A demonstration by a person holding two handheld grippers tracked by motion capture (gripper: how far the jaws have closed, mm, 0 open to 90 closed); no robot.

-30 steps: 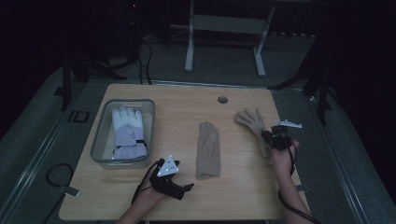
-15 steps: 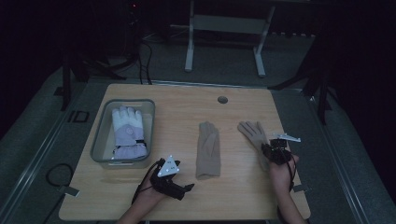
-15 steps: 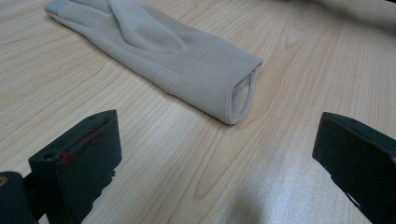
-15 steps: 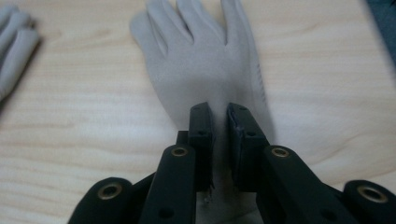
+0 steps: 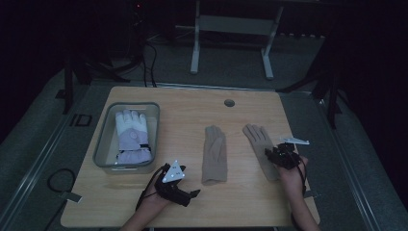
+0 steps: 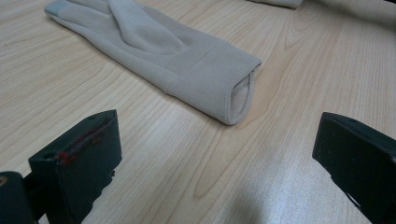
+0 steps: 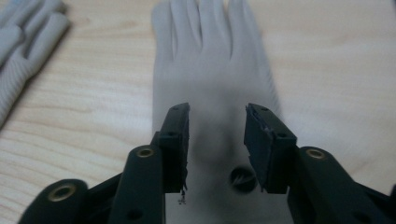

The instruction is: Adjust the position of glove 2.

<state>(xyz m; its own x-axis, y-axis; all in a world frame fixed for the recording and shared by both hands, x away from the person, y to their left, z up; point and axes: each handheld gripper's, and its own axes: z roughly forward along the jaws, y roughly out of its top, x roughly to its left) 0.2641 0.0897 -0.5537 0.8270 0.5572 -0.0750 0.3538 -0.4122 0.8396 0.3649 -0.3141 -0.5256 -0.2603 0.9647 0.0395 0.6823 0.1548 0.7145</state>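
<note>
Wooden table point(image 5: 192, 103) bearing a clear rectangular bin point(image 5: 102, 144) at nine o'clock, which holds a padded white-and-lilac glove point(image 5: 131, 137). Two flat beige knit gloves lie at centre: left glove point(image 5: 214, 154) and right glove point(image 5: 257, 142). Right gripper point(image 7: 217, 140), jaws just opened partway, hovers over the right glove's palm, apparently not pinching it. Left gripper point(image 6: 215, 154) stands wide, empty, at six o'clock.

Two beige gloves are seen: the right glove point(image 5: 260, 147) and the middle glove point(image 5: 214, 154), the latter with a pale grey fingertip. A white glove with a lilac palm point(image 5: 132, 136) is seen in a clear grey bin point(image 5: 101, 144). The bench point(image 5: 192, 110) is light wood with fine grain. Both tools, left point(image 5: 192, 193) and right point(image 5: 269, 153), are black, with red marks on a left pad.
</note>
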